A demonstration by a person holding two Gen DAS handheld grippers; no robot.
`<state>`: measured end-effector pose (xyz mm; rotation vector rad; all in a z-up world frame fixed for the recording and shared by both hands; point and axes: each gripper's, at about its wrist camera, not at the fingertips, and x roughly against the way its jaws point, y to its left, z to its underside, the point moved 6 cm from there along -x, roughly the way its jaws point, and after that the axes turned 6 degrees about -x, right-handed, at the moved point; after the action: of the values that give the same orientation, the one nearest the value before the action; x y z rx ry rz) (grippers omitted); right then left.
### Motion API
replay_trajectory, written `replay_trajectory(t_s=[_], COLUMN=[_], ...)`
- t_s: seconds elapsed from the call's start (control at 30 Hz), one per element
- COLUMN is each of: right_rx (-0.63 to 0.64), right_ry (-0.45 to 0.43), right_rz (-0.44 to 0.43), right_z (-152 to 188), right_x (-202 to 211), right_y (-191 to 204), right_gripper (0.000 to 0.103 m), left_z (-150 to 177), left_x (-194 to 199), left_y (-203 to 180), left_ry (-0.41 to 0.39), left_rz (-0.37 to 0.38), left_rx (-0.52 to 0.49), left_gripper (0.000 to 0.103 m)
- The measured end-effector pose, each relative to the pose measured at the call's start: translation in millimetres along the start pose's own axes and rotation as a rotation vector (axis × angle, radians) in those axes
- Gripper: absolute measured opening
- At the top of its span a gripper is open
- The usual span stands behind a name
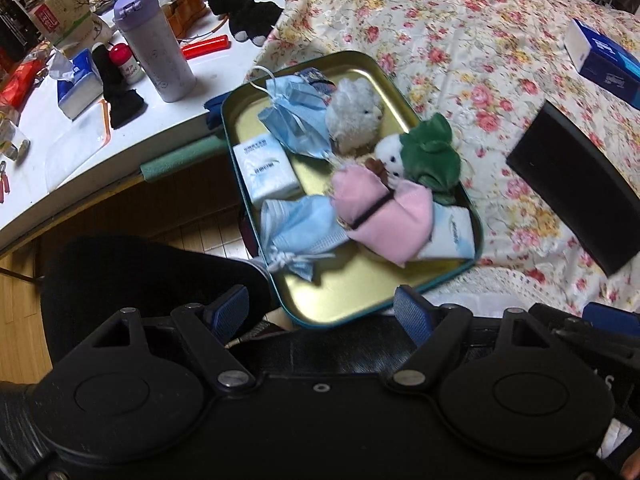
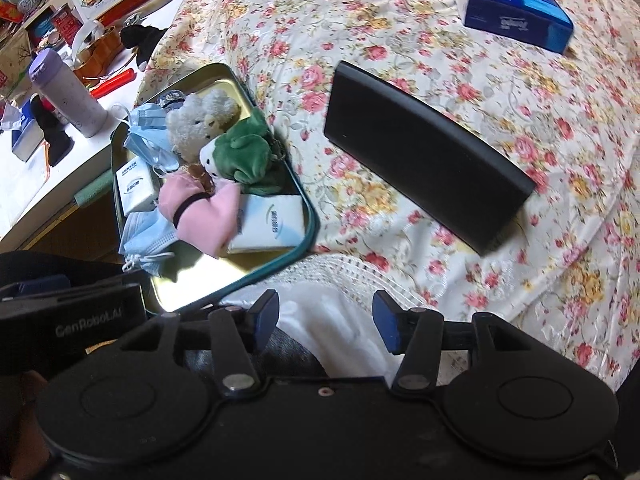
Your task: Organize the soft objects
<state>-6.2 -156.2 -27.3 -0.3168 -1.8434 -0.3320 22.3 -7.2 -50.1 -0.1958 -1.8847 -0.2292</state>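
Clearly the soft things are already gathered in the metal tray (image 1: 404,292), which sits at the middle of the left wrist view, on the edge of the flowered cloth (image 1: 460,40). Inside it lie a white plush bear (image 1: 354,116) toward the top, a green-hooded plush toy (image 1: 424,152) to its right, a pink cloth bundle (image 1: 384,212) tied with a dark band in the middle, two blue face masks (image 1: 296,116) on the left side, and white tissue packs (image 1: 266,174) at the left and lower right. The left gripper (image 1: 322,312) hangs over the tray's near rim with its jaws apart and nothing between them; the right gripper (image 2: 326,318), low in its own view, is also parted and empty, over white fabric just past the cloth's lace hem. All of these should be light and yielding: the plush will squash under the pads, so a pinch across the body's thickest part seems safest, while the masks are thin and floppy and are probably best taken at a bunched fold rather than by an ear loop. The pink bundle looks easiest to grip near its band. A black case (image 2: 424,152) and a blue tissue box (image 2: 516,12) lie further up on the cloth, well apart from the tray.
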Motion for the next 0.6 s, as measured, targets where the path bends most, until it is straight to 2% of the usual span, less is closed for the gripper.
replay_trajectory(t_s=[0.6], right_rx=[-0.036], right_ry=[-0.03], right_rz=[0.0], right_z=[13.7], right_x=[14.8], right_y=[-23.1], right_gripper=[0.055], left_z=[19.2], left_x=[12.9], left_y=[-23.7], left_ry=[-0.007], left_rz=[-0.003], left_rx=[-0.035], left_gripper=[0.076])
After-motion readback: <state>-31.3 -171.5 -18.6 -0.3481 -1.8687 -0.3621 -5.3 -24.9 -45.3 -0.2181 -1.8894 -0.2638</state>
